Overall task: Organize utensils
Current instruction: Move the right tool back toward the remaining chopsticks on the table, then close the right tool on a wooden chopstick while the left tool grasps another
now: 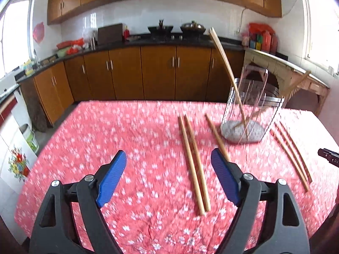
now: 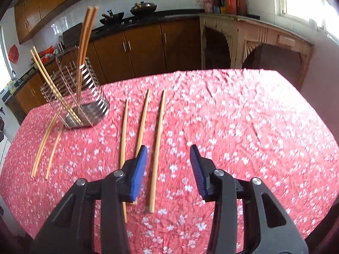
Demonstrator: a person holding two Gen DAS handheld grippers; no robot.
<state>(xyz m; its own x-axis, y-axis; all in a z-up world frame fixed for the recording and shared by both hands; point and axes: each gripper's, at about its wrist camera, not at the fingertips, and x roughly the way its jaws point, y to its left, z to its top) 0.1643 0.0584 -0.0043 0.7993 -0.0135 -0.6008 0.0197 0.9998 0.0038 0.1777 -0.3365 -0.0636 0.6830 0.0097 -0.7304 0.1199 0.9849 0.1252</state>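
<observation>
A steel wire utensil holder (image 1: 250, 114) (image 2: 84, 97) stands on the red floral tablecloth (image 1: 106, 144) (image 2: 243, 122) and holds several chopsticks (image 1: 224, 61) (image 2: 83, 48) that lean out of it. Loose wooden chopsticks lie on the cloth: a pair (image 1: 193, 163) and a single one (image 1: 216, 136) left of the holder, and others (image 1: 292, 152) right of it. In the right wrist view three chopsticks (image 2: 156, 148) lie ahead, and two (image 2: 45, 146) lie at the left. My left gripper (image 1: 168, 175) is open and empty above the cloth. My right gripper (image 2: 168, 171) is open and empty over the three chopsticks.
Kitchen counters with brown cabinets (image 1: 156, 72) run behind the table. A carved wooden side table (image 2: 254, 40) stands at the right. The table's far edge (image 1: 148, 101) drops to the floor. A bucket (image 1: 29, 137) stands on the floor at the left.
</observation>
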